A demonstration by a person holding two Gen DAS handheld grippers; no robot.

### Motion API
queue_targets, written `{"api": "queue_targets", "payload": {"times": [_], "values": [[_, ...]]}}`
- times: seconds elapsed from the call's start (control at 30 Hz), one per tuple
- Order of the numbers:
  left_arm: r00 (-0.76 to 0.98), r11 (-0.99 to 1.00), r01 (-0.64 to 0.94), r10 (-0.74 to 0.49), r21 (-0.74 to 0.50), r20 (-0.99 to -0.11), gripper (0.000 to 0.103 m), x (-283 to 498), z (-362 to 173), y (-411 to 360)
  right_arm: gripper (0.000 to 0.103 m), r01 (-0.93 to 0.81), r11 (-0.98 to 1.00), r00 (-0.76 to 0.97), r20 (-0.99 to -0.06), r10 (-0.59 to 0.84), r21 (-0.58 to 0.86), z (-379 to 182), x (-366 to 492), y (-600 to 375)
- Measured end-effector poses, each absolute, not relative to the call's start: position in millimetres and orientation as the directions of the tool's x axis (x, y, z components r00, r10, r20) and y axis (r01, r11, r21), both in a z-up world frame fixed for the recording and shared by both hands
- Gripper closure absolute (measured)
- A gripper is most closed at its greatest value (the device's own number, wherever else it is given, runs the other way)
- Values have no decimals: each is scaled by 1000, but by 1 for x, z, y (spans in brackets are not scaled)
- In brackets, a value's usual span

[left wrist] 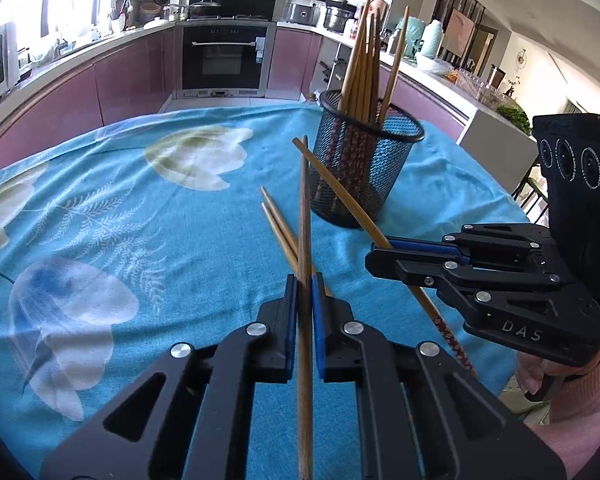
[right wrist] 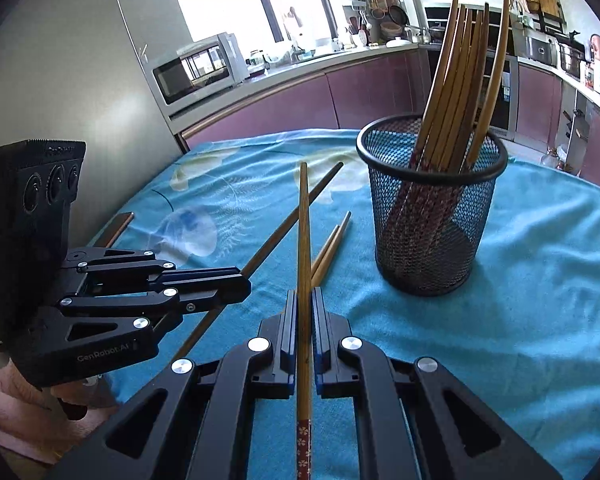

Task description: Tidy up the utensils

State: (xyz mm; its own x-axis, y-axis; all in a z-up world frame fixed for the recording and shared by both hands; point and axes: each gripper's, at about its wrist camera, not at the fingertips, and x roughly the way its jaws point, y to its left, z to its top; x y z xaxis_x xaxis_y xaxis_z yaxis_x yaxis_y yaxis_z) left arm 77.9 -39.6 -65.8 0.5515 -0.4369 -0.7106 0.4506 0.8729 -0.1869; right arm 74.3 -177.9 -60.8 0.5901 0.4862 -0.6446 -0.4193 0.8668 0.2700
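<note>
Nearest you, the left hand-held gripper (left wrist: 304,280) is pinching one bamboo chopstick (left wrist: 305,216), which rises from between its pads and leans toward the mesh holder (left wrist: 366,168). The right hand-held gripper (right wrist: 305,294) is likewise pressed onto a second chopstick (right wrist: 303,220); its decorated red end trails back toward the camera. Both held chopsticks sit short of the holder and appear clear of the desk (left wrist: 160,240), though contact at their hidden rear ends cannot be ruled out.

Between the two grippers and the holder, a pair of loose chopsticks (left wrist: 278,224) lies side by side on the blue floral cloth covering the desk, near the holder's base but apart from it.

Farthest, the holder stands upright with a bundle of chopsticks (right wrist: 456,80) already inside, tips up.

Judged status: most pieces are stowed. Remaining work is to deposit the two held chopsticks into the holder, then collect the loose pair.
</note>
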Motion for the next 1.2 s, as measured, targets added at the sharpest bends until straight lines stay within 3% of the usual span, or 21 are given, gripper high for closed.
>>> {"api": "queue_targets", "payload": {"times": [1.2], "values": [[623, 800, 539, -588, -262, -515, 95, 56, 30, -22, 97, -388, 874, 758, -438, 483, 292, 17, 64, -235]]}}
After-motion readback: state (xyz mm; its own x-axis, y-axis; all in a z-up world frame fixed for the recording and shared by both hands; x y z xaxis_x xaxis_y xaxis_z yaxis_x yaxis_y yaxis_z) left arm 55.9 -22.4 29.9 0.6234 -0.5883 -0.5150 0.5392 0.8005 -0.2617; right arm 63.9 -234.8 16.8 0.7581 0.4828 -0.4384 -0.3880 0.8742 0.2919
